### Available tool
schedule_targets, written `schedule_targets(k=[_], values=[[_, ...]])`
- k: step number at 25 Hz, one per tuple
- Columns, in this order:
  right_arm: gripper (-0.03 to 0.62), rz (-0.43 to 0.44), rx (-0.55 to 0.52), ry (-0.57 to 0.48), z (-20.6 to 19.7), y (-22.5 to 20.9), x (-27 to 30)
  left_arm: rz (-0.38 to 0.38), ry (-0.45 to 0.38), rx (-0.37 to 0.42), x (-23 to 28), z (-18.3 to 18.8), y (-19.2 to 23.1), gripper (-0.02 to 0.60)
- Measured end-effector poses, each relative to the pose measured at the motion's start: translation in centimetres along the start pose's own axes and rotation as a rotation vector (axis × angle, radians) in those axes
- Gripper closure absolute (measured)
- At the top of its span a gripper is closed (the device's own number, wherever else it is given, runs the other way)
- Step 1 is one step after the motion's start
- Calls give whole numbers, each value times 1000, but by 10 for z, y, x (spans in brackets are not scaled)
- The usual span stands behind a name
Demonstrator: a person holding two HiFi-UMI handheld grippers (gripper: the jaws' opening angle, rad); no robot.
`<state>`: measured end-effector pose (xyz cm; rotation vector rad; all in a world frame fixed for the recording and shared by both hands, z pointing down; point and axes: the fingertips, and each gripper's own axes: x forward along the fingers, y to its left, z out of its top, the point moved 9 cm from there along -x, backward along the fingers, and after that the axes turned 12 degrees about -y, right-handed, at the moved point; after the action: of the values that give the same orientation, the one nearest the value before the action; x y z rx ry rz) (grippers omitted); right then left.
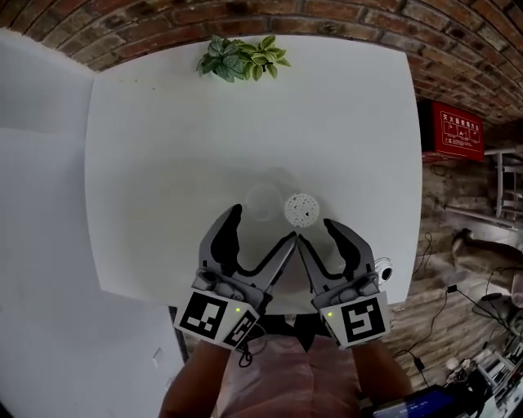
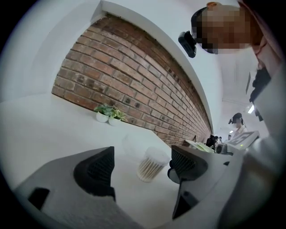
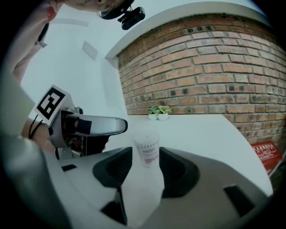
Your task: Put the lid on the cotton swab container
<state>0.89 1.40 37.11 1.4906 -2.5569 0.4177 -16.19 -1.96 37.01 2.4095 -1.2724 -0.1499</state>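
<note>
We hold our left gripper (image 1: 263, 224) and right gripper (image 1: 314, 230) with jaws apart, gripping nothing. Just past their tips stands the container (image 1: 301, 210), a clear cup packed with white-tipped swabs, uncovered. The clear lid (image 1: 263, 199) lies just beside it on the white table (image 1: 163, 163). A plant (image 1: 243, 59) sits at the far edge, by a brick wall (image 1: 327, 20).

The table (image 1: 163, 163) lies bare to the left, to the right and beyond the container (image 1: 301, 210) and the clear lid (image 1: 263, 200) just beside it. The plant (image 1: 243, 59) at the far edge stands well apart. At the near edge the left gripper (image 1: 263, 224) and right gripper (image 1: 315, 230) crowd together, their inner jaws nearly touching.
</note>
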Motion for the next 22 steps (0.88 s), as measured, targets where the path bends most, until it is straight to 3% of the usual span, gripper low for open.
schedule_targets(k=[7,22], values=[[401,-16,5,8,-4,-1,-3,-19,3,-32,5,-6,6,164],[402,-48,-6,-70,22,-11,-16,-91,-31,44,16,26,-24,163]])
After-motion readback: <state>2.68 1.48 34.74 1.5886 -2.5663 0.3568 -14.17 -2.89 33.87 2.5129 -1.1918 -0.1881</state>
